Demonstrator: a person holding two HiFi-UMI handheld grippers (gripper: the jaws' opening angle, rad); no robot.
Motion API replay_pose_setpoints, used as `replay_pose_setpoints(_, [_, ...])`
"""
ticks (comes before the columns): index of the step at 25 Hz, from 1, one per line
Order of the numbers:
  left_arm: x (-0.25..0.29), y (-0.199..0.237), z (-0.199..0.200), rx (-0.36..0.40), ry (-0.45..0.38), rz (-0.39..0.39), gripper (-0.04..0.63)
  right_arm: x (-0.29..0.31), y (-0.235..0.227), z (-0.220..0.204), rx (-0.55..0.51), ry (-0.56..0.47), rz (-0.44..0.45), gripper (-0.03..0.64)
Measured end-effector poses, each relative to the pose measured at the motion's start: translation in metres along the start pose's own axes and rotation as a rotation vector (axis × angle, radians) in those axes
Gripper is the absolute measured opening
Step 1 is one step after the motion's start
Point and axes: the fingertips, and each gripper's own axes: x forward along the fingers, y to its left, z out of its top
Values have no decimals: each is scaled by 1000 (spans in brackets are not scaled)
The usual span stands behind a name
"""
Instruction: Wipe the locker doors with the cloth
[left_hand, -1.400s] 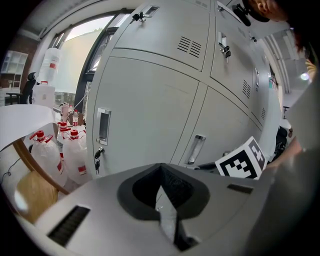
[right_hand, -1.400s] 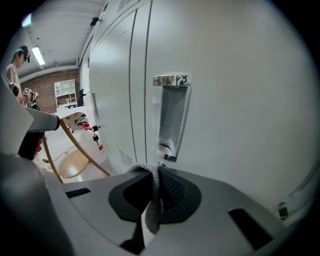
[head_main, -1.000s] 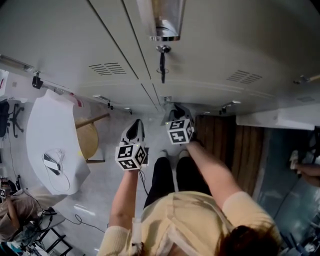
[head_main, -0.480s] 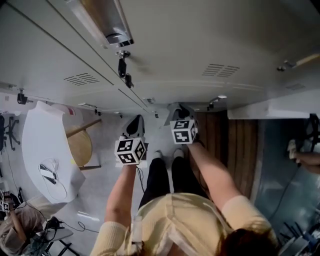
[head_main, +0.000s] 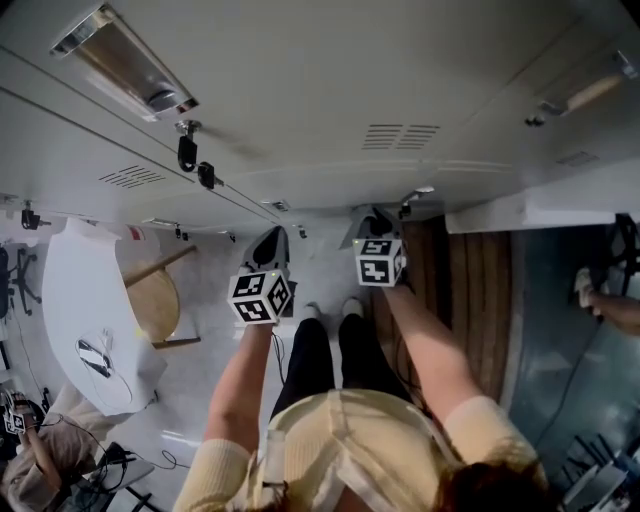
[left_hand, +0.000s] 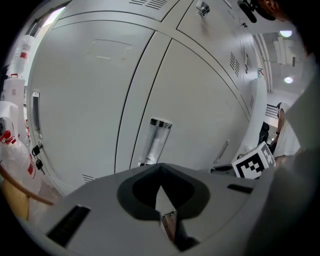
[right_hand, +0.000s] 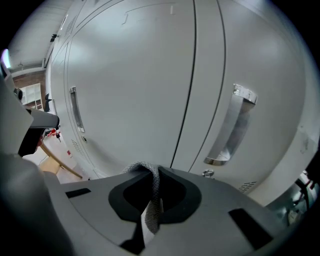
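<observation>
Down from above: grey locker doors (head_main: 330, 90) across the whole far side, all shut, slotted vents (head_main: 400, 135) cut into them. Below that, pale floor (head_main: 210, 390), with a white round tabletop (head_main: 85, 300) off to the left and a wooden stool (head_main: 155, 300) tucked just beside it.

Nearer in, two forearms (head_main: 425, 340) reaching out toward the lockers. On the left, the left hand-held gripper (head_main: 268, 243), marker cube (head_main: 260, 297) turned up to the camera, held near the doors. Jaws drawn in to a thin slit, nothing caught between them. Straight ahead of it, a chrome handle (left_hand: 156, 140) standing off the door.

Just to the right, the right hand-held gripper (head_main: 372, 222), a touch farther out, carrying its own cube (head_main: 380, 262). Jaws clamped on the cloth (right_hand: 152, 190): a grey knitted fold, looped up over the jaw tips and hanging down through the gap. Beyond it, the dark seam between two doors, and right of that a shiny bar handle (right_hand: 230, 130), clear of the cloth. Cloth against door or just short of it? Impossible to tell from here.

Smallest of all, a dark key fob (head_main: 186, 152) dangling from a lock on a far left door.
</observation>
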Motion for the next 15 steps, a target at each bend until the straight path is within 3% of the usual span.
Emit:
replay_pose_setpoints(6, [3, -10, 4, 8, 3, -11, -12, -6, -17, -1, 19, -2, -19, 6])
replay_pose_setpoints(15, [-18, -5, 11, 0, -6, -26, -12, -41, -7, 9, 43, -49, -8, 6])
